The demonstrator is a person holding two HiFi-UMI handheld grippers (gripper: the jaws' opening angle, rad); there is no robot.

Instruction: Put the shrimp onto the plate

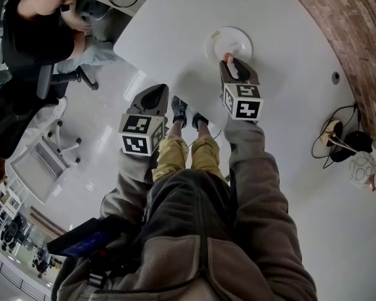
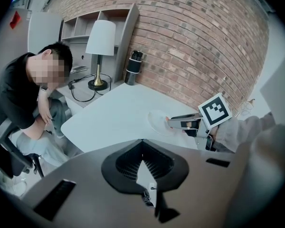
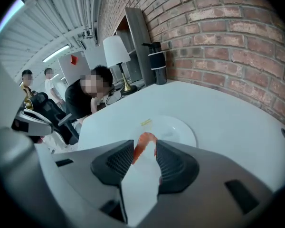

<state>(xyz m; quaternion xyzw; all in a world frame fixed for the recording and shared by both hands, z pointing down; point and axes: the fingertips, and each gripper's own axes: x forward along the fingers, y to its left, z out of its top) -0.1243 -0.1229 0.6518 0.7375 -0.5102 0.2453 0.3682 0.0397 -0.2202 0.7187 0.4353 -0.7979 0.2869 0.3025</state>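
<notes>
Of the two tongs, the right tongs [image 1: 230,61] reach forward over the round white table [image 1: 288,118] in the head view. Their jaws are clamped on a small orange-red curled shrimp [image 1: 227,58] at the very tips. Just beyond those tips sits the shallow round white plate [image 1: 237,37]. The shrimp hangs at the plate's near rim, not yet over its middle. The left tongs [image 1: 156,90] hang off the table's edge, well apart from the plate, so the right hand is the nearer one.

From the left gripper view, the left tongs [image 2: 142,144] have their black ribbed jaws drawn together with nothing between them. Across the table, the right tongs [image 2: 176,121] point at the plate [image 2: 156,122] from its right side.

From the right gripper view, the right tongs [image 3: 145,148] pinch the shrimp [image 3: 145,139]. Its long axis runs roughly along the jaws, and its curved end pokes past the tips. The plate [image 3: 180,129] lies straight ahead and a touch right, so the release seems to need only a short push forward.
</notes>
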